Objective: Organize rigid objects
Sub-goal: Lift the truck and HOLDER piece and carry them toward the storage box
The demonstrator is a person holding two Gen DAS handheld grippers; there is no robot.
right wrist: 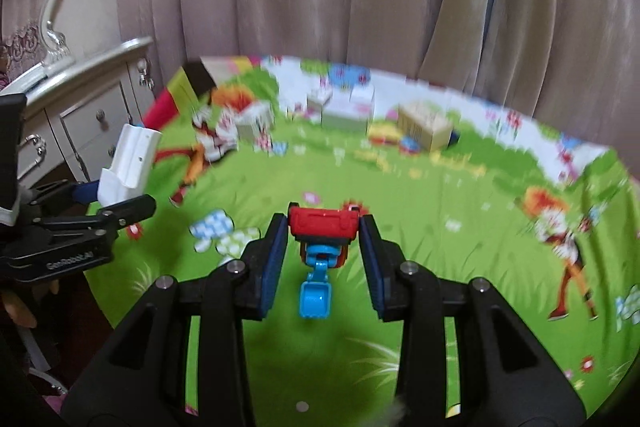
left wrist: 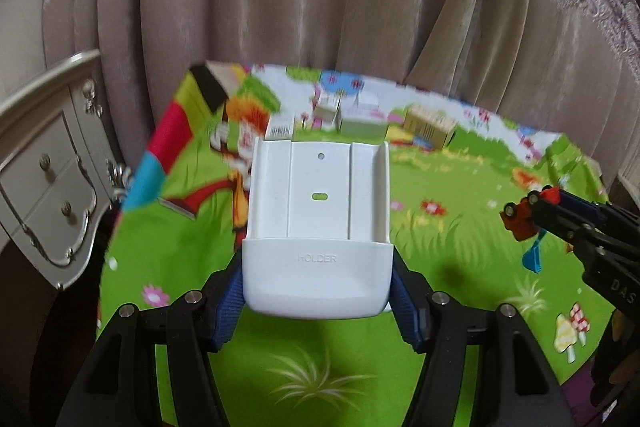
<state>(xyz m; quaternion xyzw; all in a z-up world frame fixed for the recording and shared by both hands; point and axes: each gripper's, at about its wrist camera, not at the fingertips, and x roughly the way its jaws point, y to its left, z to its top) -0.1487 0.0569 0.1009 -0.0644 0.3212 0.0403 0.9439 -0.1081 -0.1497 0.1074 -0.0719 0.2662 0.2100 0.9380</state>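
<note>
Left claw [left wrist: 318, 301] clamped on white holder [left wrist: 318, 227], lifted above the cartoon-print tabletop [left wrist: 460, 247]. Right claw [right wrist: 323, 239] clamped on red-and-blue toy excavator [right wrist: 322, 227], also airborne, blue scoop hanging down. Small boxes [left wrist: 362, 121] in a row at the tabletop's far edge, blurred.

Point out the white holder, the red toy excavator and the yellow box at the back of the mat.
white holder [left wrist: 318, 267], left wrist view, front pocket wall.
red toy excavator [right wrist: 323, 225], right wrist view, red body.
yellow box [left wrist: 430, 129], left wrist view, front face.
</note>
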